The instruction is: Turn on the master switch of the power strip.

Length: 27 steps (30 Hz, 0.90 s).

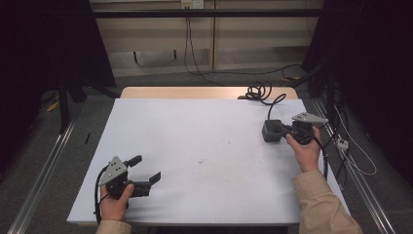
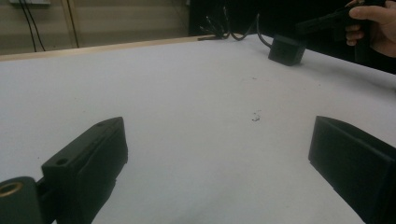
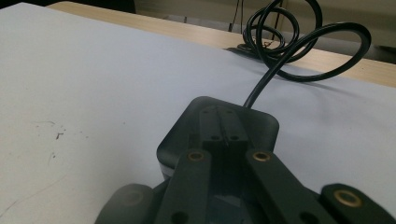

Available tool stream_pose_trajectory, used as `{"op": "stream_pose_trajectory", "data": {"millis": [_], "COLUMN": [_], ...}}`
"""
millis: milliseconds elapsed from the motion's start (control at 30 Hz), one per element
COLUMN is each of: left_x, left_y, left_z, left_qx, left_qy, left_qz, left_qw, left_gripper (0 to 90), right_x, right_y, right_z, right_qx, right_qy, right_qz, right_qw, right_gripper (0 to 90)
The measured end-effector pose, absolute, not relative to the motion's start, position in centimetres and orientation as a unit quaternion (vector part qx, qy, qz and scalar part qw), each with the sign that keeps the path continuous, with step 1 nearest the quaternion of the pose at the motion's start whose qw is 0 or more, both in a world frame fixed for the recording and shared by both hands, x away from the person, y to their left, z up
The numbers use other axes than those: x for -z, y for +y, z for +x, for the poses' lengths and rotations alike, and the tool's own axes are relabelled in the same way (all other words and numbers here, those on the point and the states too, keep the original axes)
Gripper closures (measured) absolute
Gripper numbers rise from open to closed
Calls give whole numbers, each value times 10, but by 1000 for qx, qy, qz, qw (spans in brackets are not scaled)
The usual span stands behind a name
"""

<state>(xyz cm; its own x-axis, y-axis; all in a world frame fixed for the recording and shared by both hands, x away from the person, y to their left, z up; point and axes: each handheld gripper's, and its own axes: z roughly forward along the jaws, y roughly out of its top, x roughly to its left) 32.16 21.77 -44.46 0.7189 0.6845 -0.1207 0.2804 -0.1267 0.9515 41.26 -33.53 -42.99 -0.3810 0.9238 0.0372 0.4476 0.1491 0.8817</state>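
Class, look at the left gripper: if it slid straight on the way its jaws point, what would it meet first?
Probably nothing soon: ahead of the left gripper lies bare white table; the black adapter box sits far off, slightly right.

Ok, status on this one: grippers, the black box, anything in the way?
Left gripper open, empty. Right gripper shut, fingers over black box. Cable coiled behind.
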Motion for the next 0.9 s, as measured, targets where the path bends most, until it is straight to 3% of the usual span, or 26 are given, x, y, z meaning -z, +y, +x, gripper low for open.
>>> {"op": "stream_pose_trajectory", "data": {"millis": [900], "left_x": [445], "left_y": [217], "left_z": [322], "left_qx": [-175], "left_qy": [334], "left_qz": [728], "left_qw": [572], "left_gripper": [41], "right_x": [432], "right_y": [-336], "right_z": [412], "right_qx": [-440], "right_qy": [707], "right_qz": [482], "right_qw": [272], "right_gripper": [900]}}
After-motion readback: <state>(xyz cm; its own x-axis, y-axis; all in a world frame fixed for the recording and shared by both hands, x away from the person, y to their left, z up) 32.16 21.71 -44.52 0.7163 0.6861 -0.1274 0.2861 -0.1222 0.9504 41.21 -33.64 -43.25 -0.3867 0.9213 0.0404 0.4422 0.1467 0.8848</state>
